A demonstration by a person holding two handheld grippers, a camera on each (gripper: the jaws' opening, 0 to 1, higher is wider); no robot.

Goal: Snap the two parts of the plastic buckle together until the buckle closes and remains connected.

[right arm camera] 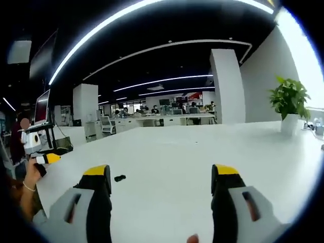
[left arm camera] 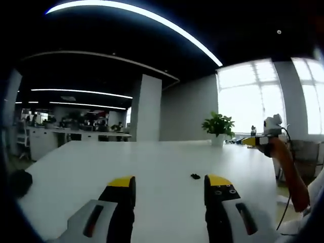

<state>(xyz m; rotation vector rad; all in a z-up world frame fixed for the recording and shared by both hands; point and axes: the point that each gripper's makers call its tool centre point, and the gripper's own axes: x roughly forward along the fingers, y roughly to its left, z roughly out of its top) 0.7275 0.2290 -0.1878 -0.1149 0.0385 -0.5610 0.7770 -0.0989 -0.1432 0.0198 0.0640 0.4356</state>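
Hovering over a white table (left arm camera: 152, 167), the left gripper (left arm camera: 169, 190) holds nothing; its two yellow-tipped jaws stand wide apart. A small black buckle (left arm camera: 195, 176) lies on the table just beyond them, closer to the right jaw tip. Whether it is one piece or two is too small to tell. At the far right of the left gripper view, a hand (left arm camera: 276, 147) holds the right gripper (left arm camera: 253, 141) up near the table's edge, with the forearm running down toward the near right corner. A potted plant (left arm camera: 218, 126) stands at the far side of the table, in front of bright windows.

In the right gripper view, the right gripper (right arm camera: 164, 185) is likewise spread wide and empty over the table (right arm camera: 172, 152). The buckle (right arm camera: 120, 177) lies just beyond the left jaw tip, slightly to its right. At the left edge a hand (right arm camera: 31, 174) holds the left gripper (right arm camera: 49, 158), yellow tip pointing right. The plant (right arm camera: 289, 101) stands far right in a white pot. Beyond the table lie office desks and a white pillar (right arm camera: 226, 86) under long ceiling lights.
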